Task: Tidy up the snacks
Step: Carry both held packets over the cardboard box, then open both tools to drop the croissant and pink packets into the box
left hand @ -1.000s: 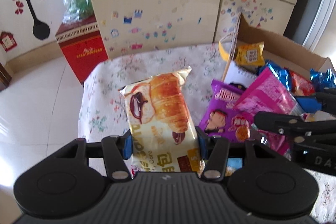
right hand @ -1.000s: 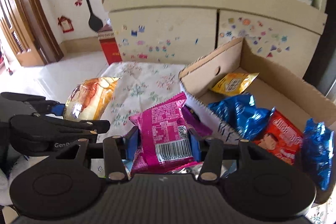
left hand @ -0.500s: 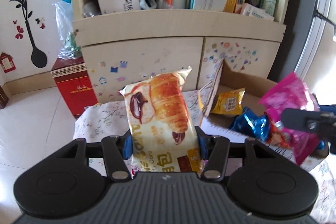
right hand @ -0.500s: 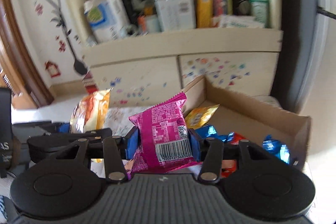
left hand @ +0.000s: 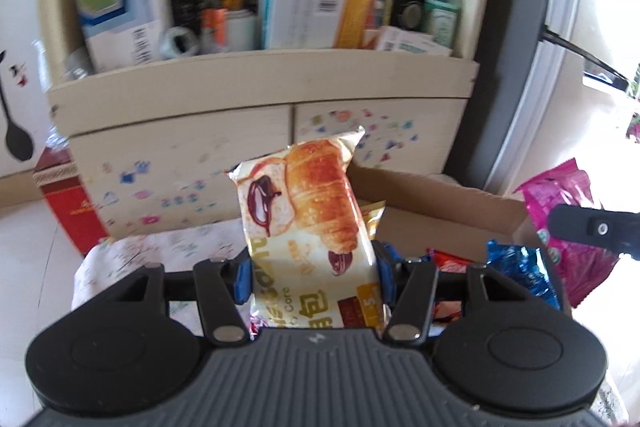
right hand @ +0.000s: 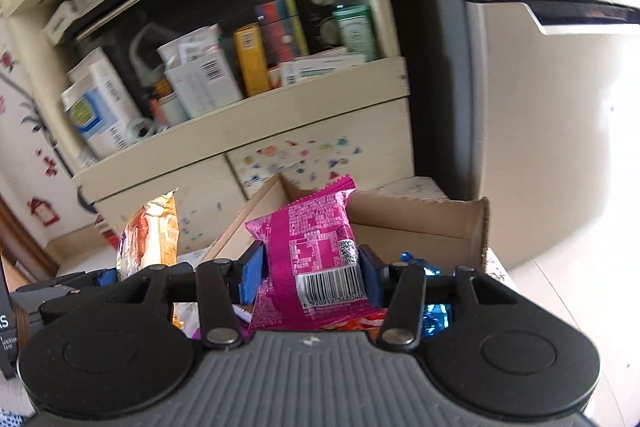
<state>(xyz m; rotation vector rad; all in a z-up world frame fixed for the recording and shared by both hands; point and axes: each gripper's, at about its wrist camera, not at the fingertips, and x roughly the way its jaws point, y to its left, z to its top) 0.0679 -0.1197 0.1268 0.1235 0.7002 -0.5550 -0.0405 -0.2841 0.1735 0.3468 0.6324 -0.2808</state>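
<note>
A cream wooden shelf cabinet (left hand: 256,83) holds assorted boxes and a green glass bottle (left hand: 442,7). Colourful stickers dot its doors. A red carton (left hand: 68,203) stands beside it.

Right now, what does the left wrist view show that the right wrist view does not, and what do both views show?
Only the left wrist view shows the red box on the floor and the croissant picture on the croissant pack, held by the left hand-held gripper. Only the right wrist view shows the barcode on the pink pack, held by the right hand-held gripper. Both show both packs, the cardboard box and the shelf.
</note>
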